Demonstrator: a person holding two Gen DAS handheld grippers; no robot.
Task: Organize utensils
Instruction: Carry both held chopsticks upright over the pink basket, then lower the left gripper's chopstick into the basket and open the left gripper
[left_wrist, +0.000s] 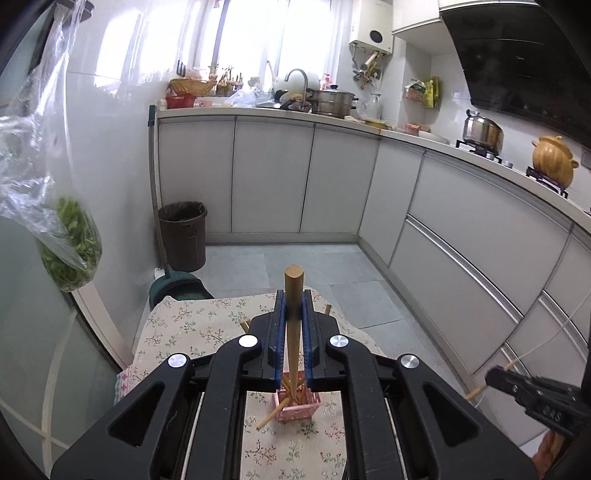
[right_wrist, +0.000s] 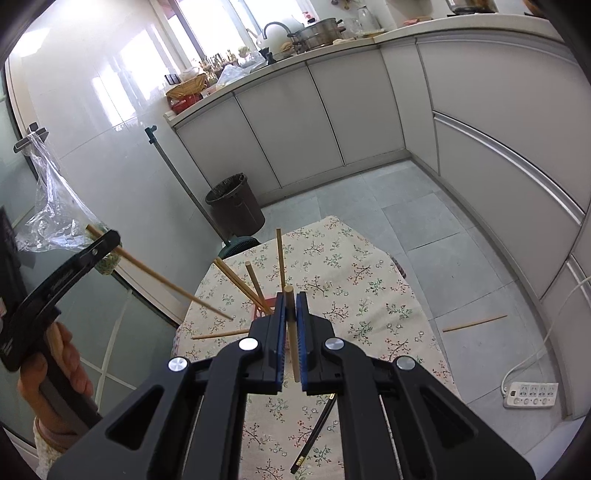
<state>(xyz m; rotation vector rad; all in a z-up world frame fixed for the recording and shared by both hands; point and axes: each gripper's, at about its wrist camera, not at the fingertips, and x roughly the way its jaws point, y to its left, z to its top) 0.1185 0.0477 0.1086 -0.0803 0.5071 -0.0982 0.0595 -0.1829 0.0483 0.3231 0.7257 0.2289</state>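
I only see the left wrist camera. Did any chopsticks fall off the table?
Observer: Yes. One wooden chopstick lies on the floor, to the right of the table.
Operator: Are any lying loose on the table?
Observer: A black chopstick lies flat on the flowered tablecloth, at its near end.
Operator: Is anything else down on the floor?
Observer: A white power strip, further right than the fallen chopstick.
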